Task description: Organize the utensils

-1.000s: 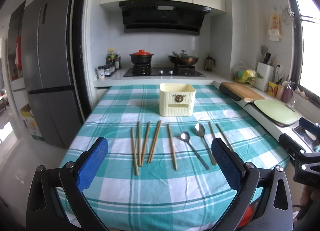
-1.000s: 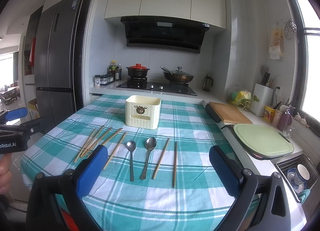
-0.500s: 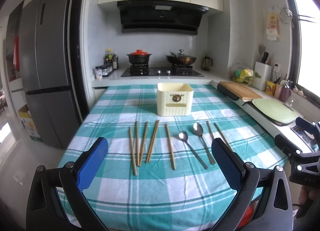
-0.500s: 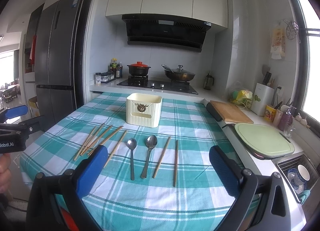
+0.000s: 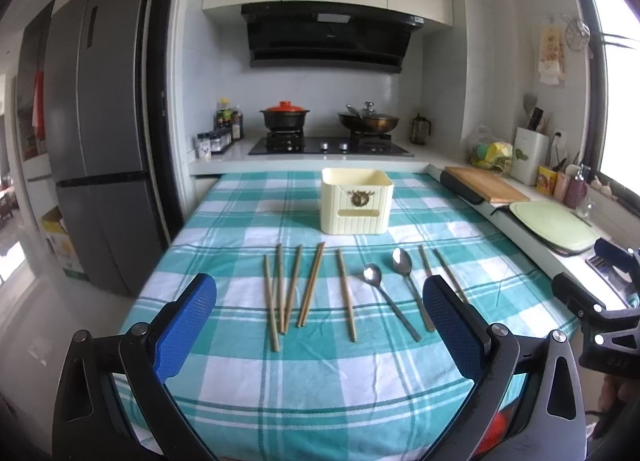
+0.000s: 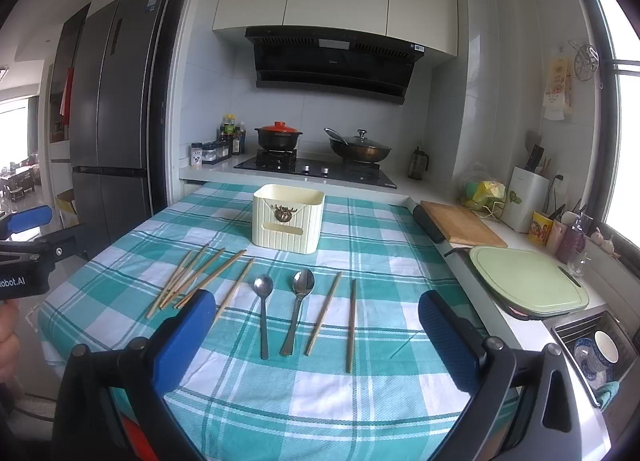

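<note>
Kitchen light falls on a table (image 5: 320,373) under a teal checked cloth, where nothing looks sorted yet — the wooden chopsticks (image 5: 294,287) and two spoons (image 6: 280,311) lie loose in a row before the cream holder (image 6: 288,219) (seemingly empty, though its inside is hidden). Both the left gripper (image 5: 320,325) and right gripper (image 6: 316,335) hover above the near edge, fingers spread wide and holding nothing.

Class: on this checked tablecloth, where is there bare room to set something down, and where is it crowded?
Free: the near strip of tablecloth below the utensil ends, and the patch left of the cream holder. Crowded: the middle row, where chopsticks, two spoons and two more chopsticks lie side by side.
</note>
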